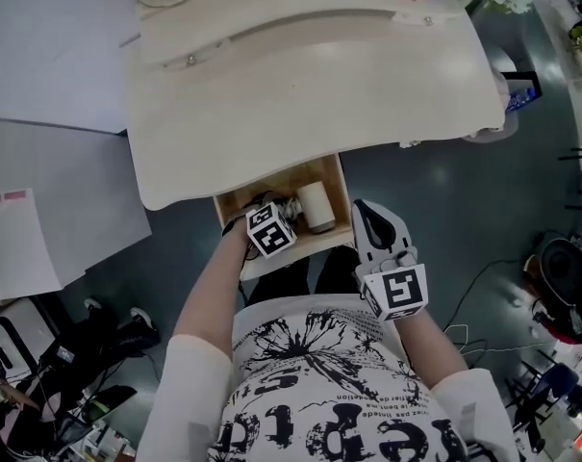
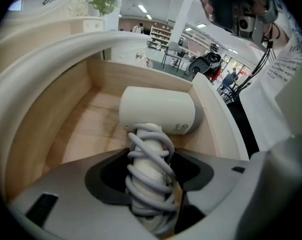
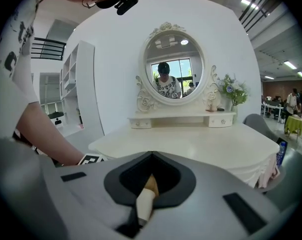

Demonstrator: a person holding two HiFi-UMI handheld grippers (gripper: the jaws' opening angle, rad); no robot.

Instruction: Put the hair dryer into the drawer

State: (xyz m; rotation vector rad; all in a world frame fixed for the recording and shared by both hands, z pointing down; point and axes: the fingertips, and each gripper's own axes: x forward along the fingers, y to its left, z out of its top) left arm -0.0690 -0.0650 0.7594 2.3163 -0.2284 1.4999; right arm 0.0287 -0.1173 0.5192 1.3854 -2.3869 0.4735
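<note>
Left gripper [image 2: 148, 184] clamps the cord-wrapped handle of the hair dryer [image 2: 158, 111], whose head sits just ahead of its jaws, inside the drawer [image 2: 66, 109]. I judge this the placing step: next I settle it and let go. Right gripper [image 3: 150, 184] is closed and empty.

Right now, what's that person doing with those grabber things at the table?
A person holds a white hair dryer by its cord-wrapped handle in the left gripper, down inside the open wooden drawer of the dressing table. It isn't let go yet. The right gripper hangs beside the drawer, jaws together, empty.
</note>
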